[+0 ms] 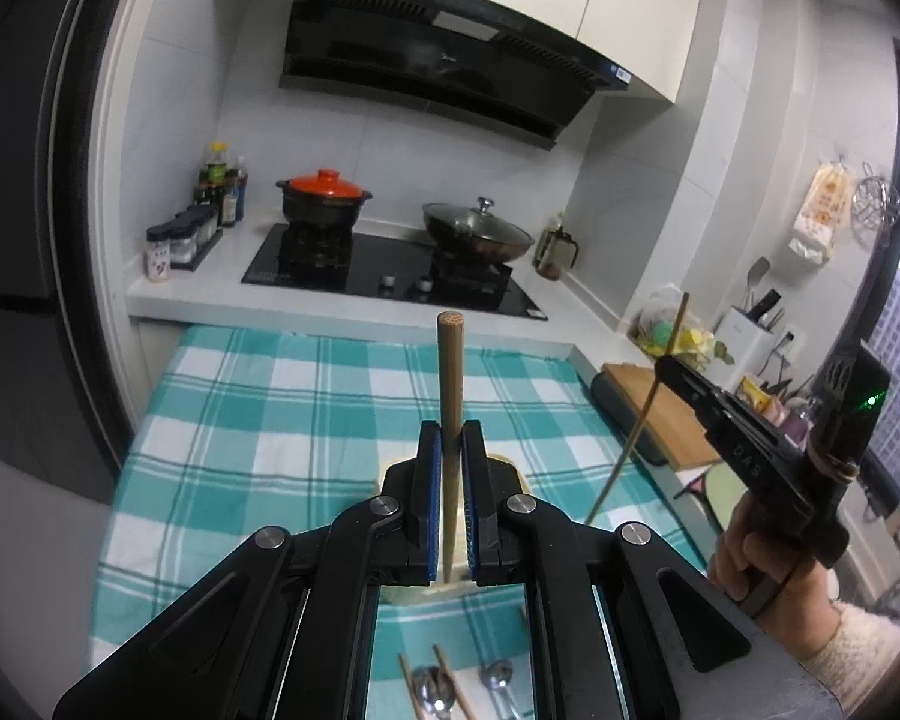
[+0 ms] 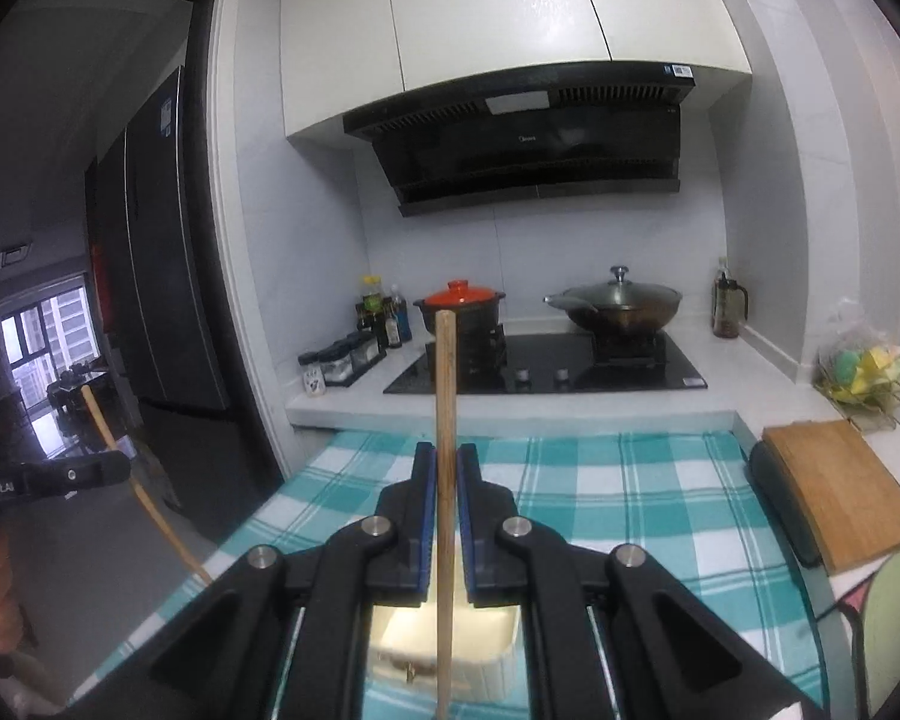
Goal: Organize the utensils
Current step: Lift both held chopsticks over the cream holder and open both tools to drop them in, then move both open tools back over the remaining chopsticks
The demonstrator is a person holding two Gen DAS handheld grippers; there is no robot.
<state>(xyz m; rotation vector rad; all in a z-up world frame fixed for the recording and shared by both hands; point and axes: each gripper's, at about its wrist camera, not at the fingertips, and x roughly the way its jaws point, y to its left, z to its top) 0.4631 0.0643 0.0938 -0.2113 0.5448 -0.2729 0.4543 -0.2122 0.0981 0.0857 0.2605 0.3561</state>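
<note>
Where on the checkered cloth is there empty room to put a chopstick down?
The checkered cloth is bare from the stove counter's edge to the cutting board on the right. Its far left strip is bare too. Crowded spots: the cream container under the claws, and the near edge, where spoons and more chopsticks lie.

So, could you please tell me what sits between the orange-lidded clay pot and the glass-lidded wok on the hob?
Nothing: the left wrist view shows only bare black glass hob between the orange-lidded clay pot and glass-lidded wok.
</note>
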